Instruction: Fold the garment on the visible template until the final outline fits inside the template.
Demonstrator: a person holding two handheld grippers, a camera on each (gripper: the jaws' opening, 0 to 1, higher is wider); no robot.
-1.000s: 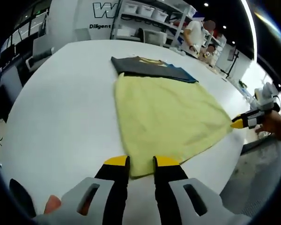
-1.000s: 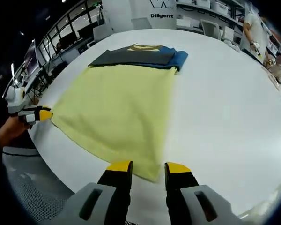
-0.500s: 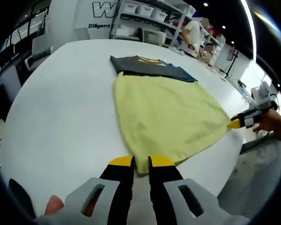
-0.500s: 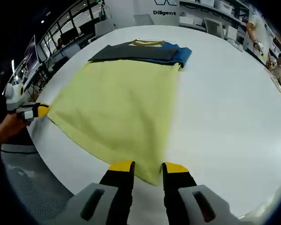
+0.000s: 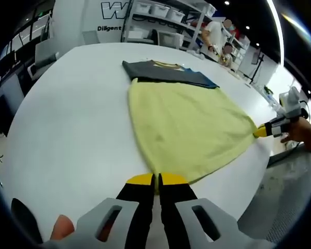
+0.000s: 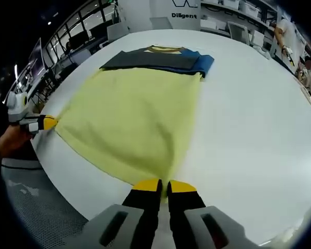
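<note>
The left tongs (image 5: 155, 180) are seen closed on one near corner of the pale yellow cloth garment (image 5: 186, 124), the yellow-tipped jaws pressed together over the hem. The garment lies spread flat on the round white counter (image 5: 67, 114); its far edge meets a dark grey and blue folded cloth (image 5: 166, 73), which lies flat further along the counter. Whether that dark cloth serves as the template cannot be told.

In the left gripper view, the right tongs (image 5: 264, 129) are seen at the other near corner of the garment, at the counter edge. In the right gripper view, the right tongs (image 6: 160, 185) are shown closed on that corner, and the left tongs (image 6: 44, 123) appear at the opposite corner.

Progress is judged as early. Both near corners are gripped, yet the garment (image 6: 129, 119) is seen at full spread, with no fold laid. What remains, by this judgement: the near edge is to be carried over toward the dark cloth (image 6: 160, 58), and further folds are to be made until the outline fits the template.
</note>
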